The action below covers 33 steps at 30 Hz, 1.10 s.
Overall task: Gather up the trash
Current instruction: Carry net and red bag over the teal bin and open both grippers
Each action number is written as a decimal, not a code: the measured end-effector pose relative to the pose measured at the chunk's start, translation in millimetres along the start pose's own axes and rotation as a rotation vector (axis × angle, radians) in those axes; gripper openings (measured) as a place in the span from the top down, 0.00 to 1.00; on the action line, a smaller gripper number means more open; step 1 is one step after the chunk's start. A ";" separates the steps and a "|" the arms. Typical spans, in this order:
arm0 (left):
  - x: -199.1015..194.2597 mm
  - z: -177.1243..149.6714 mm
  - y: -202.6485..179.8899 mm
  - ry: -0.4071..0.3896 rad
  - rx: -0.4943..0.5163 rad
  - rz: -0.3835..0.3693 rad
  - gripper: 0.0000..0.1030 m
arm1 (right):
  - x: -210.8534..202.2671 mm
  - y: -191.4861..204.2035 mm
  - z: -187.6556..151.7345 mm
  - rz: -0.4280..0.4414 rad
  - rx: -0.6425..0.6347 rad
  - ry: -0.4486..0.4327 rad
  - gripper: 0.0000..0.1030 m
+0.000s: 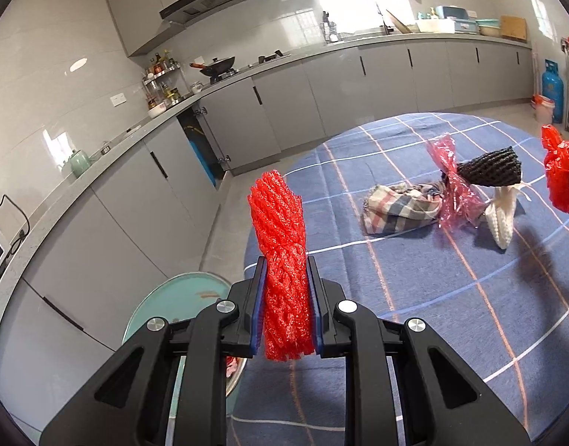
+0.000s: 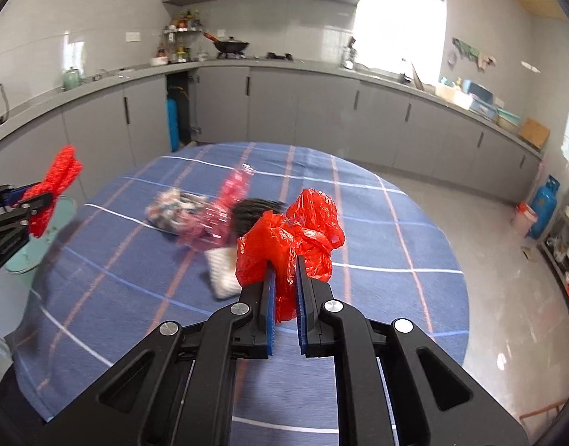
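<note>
While the left tongs (image 1: 286, 290) are clamping a red foam net (image 1: 282, 245) upright above the table (image 1: 414, 316) edge, the right tongs (image 2: 285, 290) are pinching a crumpled red plastic bag (image 2: 299, 238) over the blue checked tablecloth. Lying together near the middle of the table are a plaid cloth (image 1: 399, 206), a pink wrapper (image 1: 452, 182), a black foam net (image 1: 489, 167) and a white foam net (image 1: 502, 219). No readable writing is showing anywhere.
</note>
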<state>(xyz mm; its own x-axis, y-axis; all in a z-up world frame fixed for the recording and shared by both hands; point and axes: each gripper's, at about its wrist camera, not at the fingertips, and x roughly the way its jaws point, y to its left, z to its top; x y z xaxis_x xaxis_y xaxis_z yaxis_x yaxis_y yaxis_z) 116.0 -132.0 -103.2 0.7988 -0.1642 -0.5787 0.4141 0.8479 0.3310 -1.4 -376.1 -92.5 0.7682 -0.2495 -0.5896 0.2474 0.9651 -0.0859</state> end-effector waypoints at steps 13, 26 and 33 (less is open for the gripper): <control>3.4 -15.5 29.1 0.022 -0.047 0.056 0.81 | -0.5 55.2 13.1 0.095 -0.072 -0.035 0.90; 9.5 -28.1 62.0 0.042 -0.092 0.118 0.81 | 14.1 98.8 20.3 0.150 -0.139 -0.036 0.90; 13.5 -36.2 83.2 0.058 -0.114 0.161 0.81 | 21.3 123.2 27.9 0.185 -0.168 -0.043 0.90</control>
<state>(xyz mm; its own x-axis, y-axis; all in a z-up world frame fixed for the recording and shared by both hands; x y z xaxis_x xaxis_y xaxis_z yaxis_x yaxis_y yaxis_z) 145.4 -45.4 -110.5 0.8227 0.0052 -0.5684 0.2278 0.9131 0.3382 61.9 -264.8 -93.2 0.8167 -0.0669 -0.5731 0.0014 0.9935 -0.1138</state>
